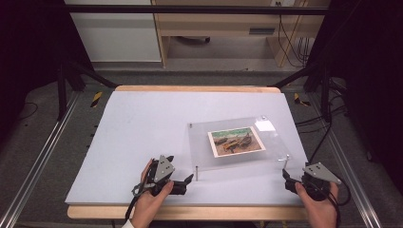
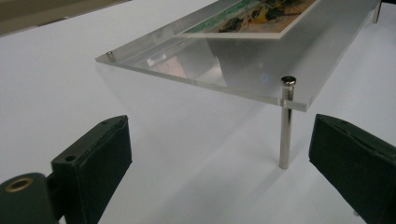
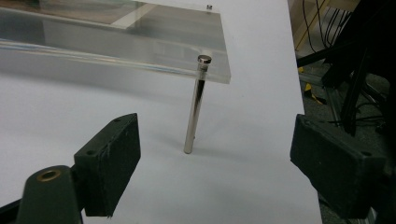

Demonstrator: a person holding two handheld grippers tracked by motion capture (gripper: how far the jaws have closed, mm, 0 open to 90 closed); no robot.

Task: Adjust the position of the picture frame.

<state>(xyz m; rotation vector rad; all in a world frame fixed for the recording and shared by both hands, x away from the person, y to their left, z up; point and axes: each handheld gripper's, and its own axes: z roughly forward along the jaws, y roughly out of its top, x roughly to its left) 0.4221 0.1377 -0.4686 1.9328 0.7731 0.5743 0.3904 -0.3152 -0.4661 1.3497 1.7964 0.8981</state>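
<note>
A clear acrylic frame point(image 1: 237, 142) holding a colour print point(image 1: 236, 141) stands on thin metal legs, right of centre on the white table point(image 1: 142, 128). The left gripper point(image 1: 186, 181) and right gripper point(image 1: 286, 179), jaws wide and empty, face its near corner legs.

On the white table point(image 1: 133, 137) stands one clear acrylic plate point(image 1: 237, 156) carrying one picture card point(image 1: 236, 141) and four metal corner posts point(image 1: 196, 173), with two grippers, left point(image 1: 187, 179) and right point(image 1: 285, 175), beside its near edge.
</note>
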